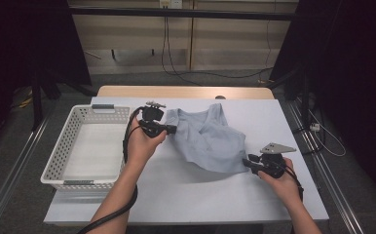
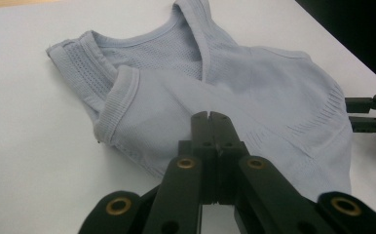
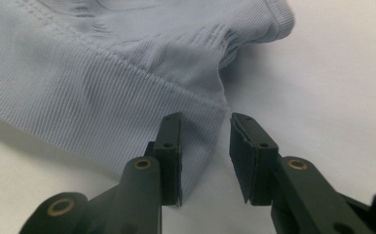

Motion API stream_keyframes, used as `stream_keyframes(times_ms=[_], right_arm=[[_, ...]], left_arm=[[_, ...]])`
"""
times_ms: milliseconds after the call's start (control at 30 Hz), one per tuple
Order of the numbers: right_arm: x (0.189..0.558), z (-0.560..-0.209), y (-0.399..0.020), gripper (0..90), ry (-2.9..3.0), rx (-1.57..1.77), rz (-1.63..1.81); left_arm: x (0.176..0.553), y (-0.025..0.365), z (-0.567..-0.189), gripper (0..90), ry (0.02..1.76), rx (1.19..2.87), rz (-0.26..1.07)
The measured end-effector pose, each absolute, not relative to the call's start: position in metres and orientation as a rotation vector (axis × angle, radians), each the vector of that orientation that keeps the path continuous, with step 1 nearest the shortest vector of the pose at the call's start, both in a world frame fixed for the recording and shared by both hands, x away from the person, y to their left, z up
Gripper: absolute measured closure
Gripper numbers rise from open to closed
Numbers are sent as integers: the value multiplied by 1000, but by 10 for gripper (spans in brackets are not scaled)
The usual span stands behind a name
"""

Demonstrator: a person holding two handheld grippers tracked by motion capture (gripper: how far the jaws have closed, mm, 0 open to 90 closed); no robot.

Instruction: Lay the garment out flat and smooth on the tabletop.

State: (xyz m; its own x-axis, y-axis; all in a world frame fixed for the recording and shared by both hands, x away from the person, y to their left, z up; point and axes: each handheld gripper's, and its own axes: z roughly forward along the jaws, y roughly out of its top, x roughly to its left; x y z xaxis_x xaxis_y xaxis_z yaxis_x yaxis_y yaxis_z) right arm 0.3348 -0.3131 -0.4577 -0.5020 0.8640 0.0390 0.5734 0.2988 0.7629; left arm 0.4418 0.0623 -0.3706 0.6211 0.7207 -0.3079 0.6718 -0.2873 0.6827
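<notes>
- The top, a pale blue ribbed garment, lies crumpled mid-table, right of the basket.
- Left gripper is clenched tight; it looks pinched on a fold at the top's left side, held slightly raised.
- Right gripper has its jaws parted around the hem corner, pads off the cloth.
- Risk: with one corner free, lifting now would probably let the top sag and drag.
- Closing too shallow could catch one layer and slip.
</notes>
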Motion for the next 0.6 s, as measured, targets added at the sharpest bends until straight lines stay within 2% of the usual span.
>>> stream_keyframes(times_ms=[267,400,500,567,600], right_arm=[[334,-434,-302,647,2130,1174,1212],[340,-442,-286,501,2159,1172,1134],[348,-451,-282,558,2183,1191,1082],[352,-456,-280,695,2225,1168,1036],[353,-457,-280,812,2234,1164,1015]], left_arm=[[443,61,-377,900,1096,2025,74],[444,59,-381,900,1096,2037,77],[443,58,-384,900,1101,2049,85],[442,58,-387,900,1105,2061,86],[442,59,-389,900,1111,2068,85]])
